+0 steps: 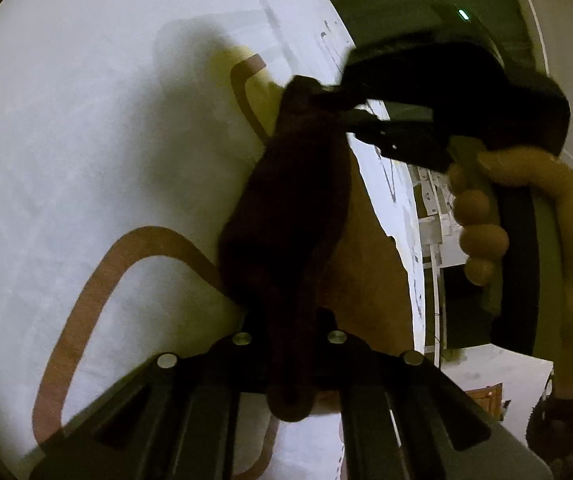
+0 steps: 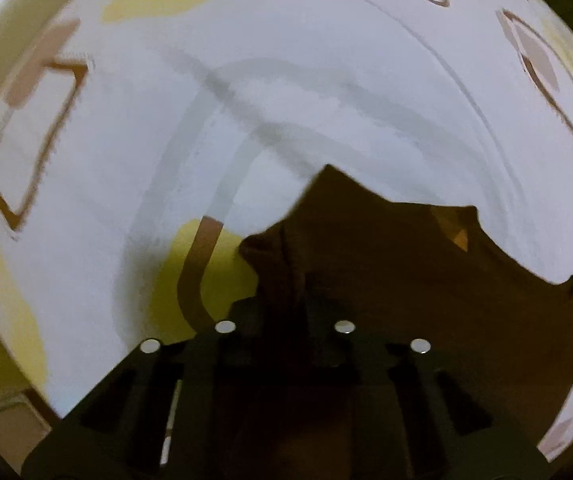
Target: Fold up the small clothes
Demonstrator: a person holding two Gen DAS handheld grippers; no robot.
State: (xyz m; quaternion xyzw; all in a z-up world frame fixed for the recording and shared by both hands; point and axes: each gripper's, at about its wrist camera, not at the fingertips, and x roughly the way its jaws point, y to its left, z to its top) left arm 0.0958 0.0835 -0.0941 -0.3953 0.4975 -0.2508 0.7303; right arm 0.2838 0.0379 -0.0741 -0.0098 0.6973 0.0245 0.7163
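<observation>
Over the patterned white cloth [image 1: 66, 128], your left gripper [image 1: 286, 332] and right gripper [image 1: 326, 98] both pinch the dark brown garment [image 1: 286, 208], stretched between them. No fold shows yet; folding remains.

Dark brown cloth garment [image 1: 286, 208], bunched into a stretched, twisted band, raised above a white patterned surface [image 1: 66, 140], partly draped flat.
</observation>
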